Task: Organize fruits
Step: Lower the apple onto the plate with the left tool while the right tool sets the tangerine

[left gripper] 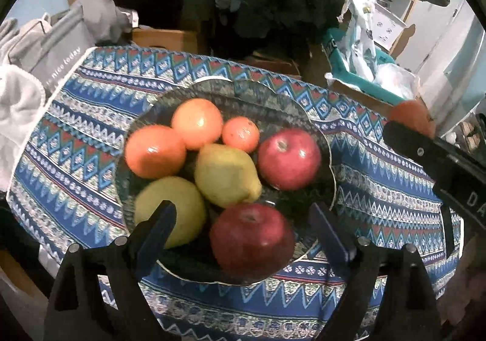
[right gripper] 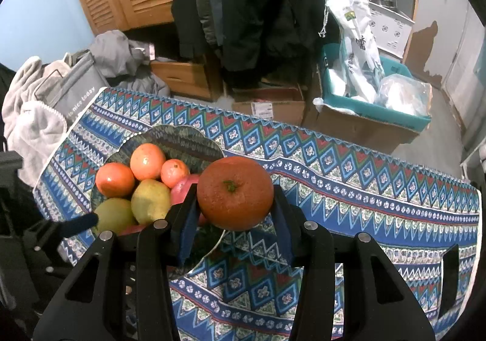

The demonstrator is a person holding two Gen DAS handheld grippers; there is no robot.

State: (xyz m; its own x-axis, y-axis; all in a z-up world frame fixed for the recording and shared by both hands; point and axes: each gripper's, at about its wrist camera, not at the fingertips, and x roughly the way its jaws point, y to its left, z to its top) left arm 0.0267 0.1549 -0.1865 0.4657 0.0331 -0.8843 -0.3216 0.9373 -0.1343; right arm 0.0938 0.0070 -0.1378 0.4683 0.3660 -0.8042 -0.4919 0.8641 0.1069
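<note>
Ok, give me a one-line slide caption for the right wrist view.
Right gripper carries a large orange toward the fruit-filled plate on the patterned tablecloth.

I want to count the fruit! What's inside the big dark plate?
Inside the plate: three oranges, two lemons and two red apples. Whatever lies beneath the pile is covered. One more orange is outside it, held between the right gripper's fingers.

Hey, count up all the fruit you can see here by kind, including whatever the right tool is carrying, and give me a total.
Oranges: 4, three in the bowl (one at, one at, a small one at) and one gripped in the right tool at
Lemons: 2
Red apples: 2
Total: 8
</note>
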